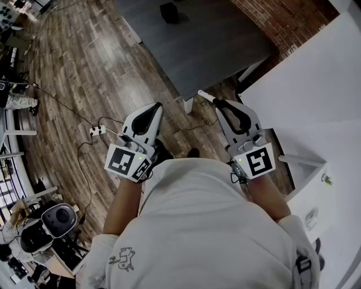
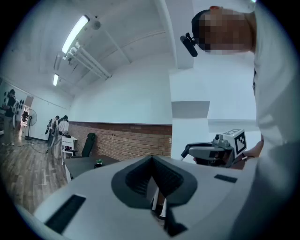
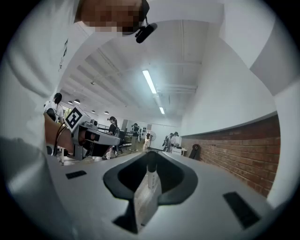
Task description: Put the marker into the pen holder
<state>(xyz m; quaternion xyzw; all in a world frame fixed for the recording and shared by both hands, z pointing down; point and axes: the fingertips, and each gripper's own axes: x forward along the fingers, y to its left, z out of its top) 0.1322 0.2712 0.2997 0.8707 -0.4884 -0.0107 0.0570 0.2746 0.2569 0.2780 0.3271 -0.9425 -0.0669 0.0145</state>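
I stand over a wooden floor with a gripper in each hand, both held level at waist height. My right gripper is shut on a white marker with a dark end, which sticks out to the left of its tip. In the right gripper view the marker stands clamped between the jaws. My left gripper is shut with nothing in it, and its jaws meet in the left gripper view. A small dark object sits on the dark table; I cannot tell whether it is the pen holder.
The dark grey table stands ahead. A white table and a brick wall lie to the right. A power strip with a black cable lies on the floor at the left. People stand far off in the room.
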